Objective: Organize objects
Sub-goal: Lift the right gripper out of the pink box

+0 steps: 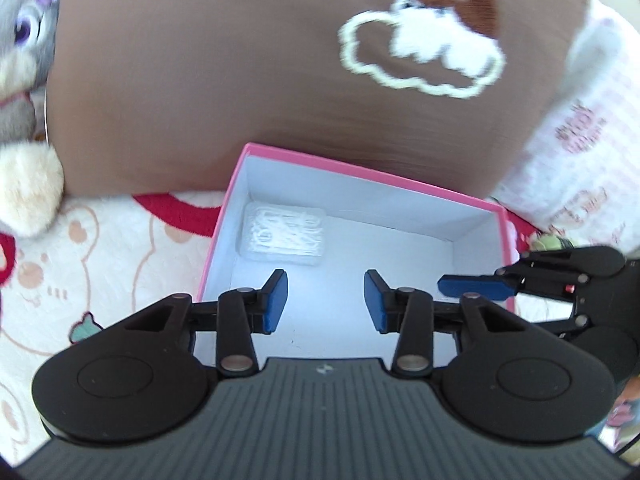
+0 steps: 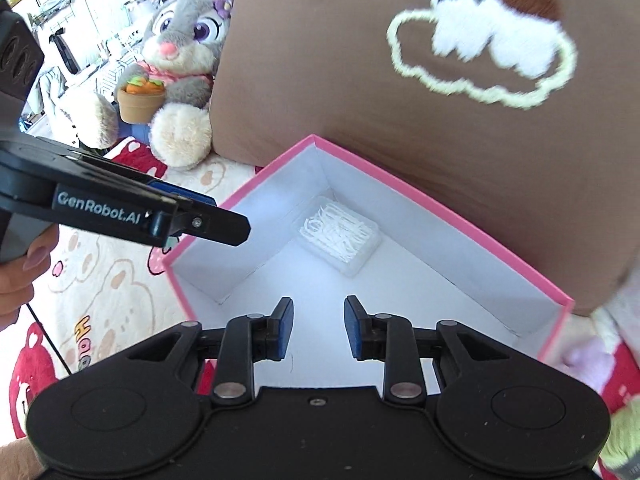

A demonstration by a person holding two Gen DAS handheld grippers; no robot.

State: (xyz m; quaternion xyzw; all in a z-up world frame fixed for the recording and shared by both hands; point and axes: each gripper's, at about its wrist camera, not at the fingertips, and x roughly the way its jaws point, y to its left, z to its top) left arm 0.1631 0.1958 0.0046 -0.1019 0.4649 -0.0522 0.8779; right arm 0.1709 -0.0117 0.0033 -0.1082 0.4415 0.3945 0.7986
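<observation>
Hovering empty, jaws parted, the left gripper (image 1: 325,300) and right gripper (image 2: 319,328) overlook the pink box (image 1: 360,170); the clear floss-pick case (image 1: 285,236) already lies inside, just ahead; other objects seemingly remain.

Box (image 1: 505,216) sat open on the blanket (image 1: 120,240), its far side just before the cushion (image 1: 240,80). Packet (image 1: 285,235) lay flat on the box floor, in the far corner nearest the rabbit side, close to both walls there. Cushion stood behind the box and leaned over its far rim. Rabbit toy (image 2: 182,40) sat left of the cushion, on the blanket, with a pot (image 2: 140,102) before its body. A second pillow (image 1: 580,140) lay right of the cushion, behind the box's right corner. Left gripper (image 1: 325,298) hung above the box's near part; right gripper (image 2: 319,328) likewise, to its right, over the box's right rim.
</observation>
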